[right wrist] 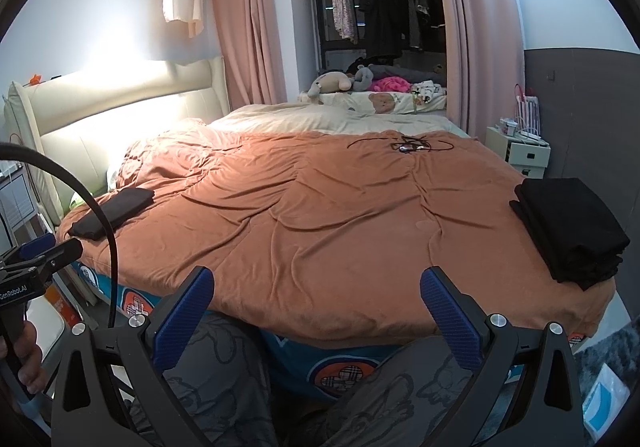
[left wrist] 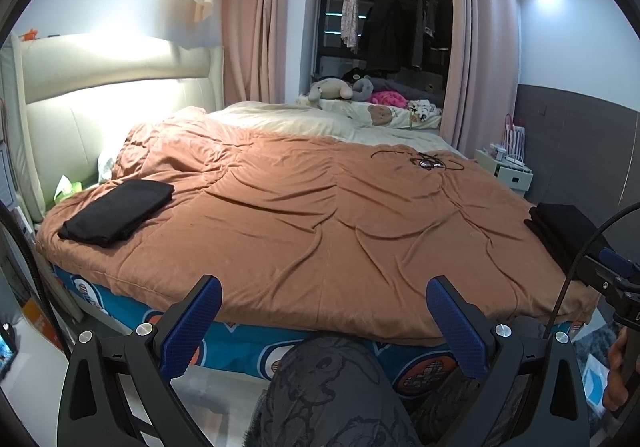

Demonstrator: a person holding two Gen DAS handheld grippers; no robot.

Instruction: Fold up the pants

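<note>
Over the brown bedspread, left tool and right tool hover level, spread wide, empty

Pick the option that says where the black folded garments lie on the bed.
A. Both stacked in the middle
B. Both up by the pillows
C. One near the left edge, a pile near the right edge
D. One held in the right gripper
C: a single folded black garment lies at the left edge of the brown blanket, and a black folded pile sits at the right edge, with both grippers empty.
</note>
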